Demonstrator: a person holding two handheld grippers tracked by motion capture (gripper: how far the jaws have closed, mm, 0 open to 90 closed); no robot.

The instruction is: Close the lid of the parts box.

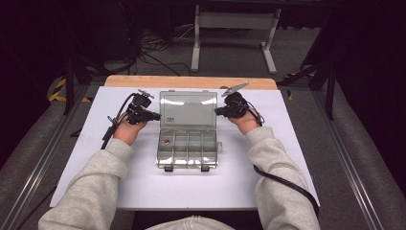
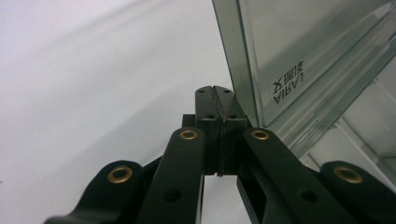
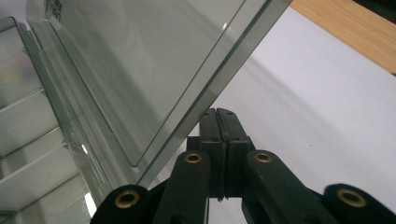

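Note:
A clear plastic compartment box (image 1: 187, 149) sits on the white table mat with its lid (image 1: 187, 109) standing open. A small dark-red piece (image 1: 166, 142) lies in the box's near-left compartment. My left gripper (image 1: 157, 116) is at the lid's left edge, jaws pressed together with nothing between them (image 2: 215, 91); the lid (image 2: 299, 51) rises just to its right. My right gripper (image 1: 218, 111) is at the lid's right edge, jaws also closed and empty (image 3: 217, 114), with the lid (image 3: 149, 70) leaning just to its left.
The white mat (image 1: 119, 182) covers a wooden table (image 1: 191, 81). Black cables (image 1: 287, 184) trail from both grippers over the mat. Beyond the table stand a white metal frame (image 1: 234, 28) and dark floor with cables.

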